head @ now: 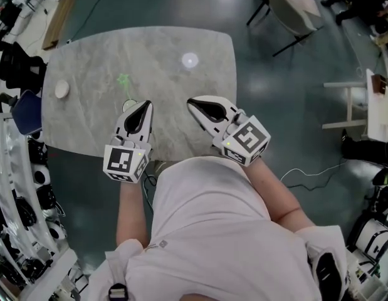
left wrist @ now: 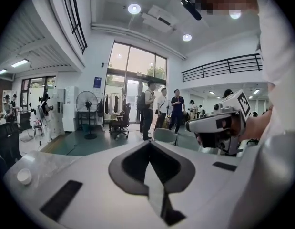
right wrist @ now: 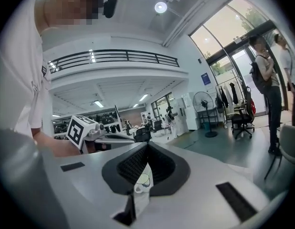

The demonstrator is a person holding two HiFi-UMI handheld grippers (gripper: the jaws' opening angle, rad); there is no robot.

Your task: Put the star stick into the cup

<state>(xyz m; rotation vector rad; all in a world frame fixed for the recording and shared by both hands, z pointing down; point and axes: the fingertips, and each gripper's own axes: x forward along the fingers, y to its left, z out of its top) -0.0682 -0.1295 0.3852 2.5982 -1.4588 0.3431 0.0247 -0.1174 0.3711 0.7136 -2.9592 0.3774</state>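
Observation:
A green star stick shows on the marble table, its thin stem running down to a small white cup; it seems to stand in the cup. My left gripper is shut and empty, its tip just right of the cup. My right gripper is also shut and empty, further right over the table's near edge. In the right gripper view the cup shows through the slit below the closed jaws. The left gripper view looks over its closed jaws at the room.
A small white round dish lies near the table's left edge, also seen as the dish. A lamp reflection shines on the tabletop. Racks of equipment stand left of the table, chairs at the back right. People stand in the hall.

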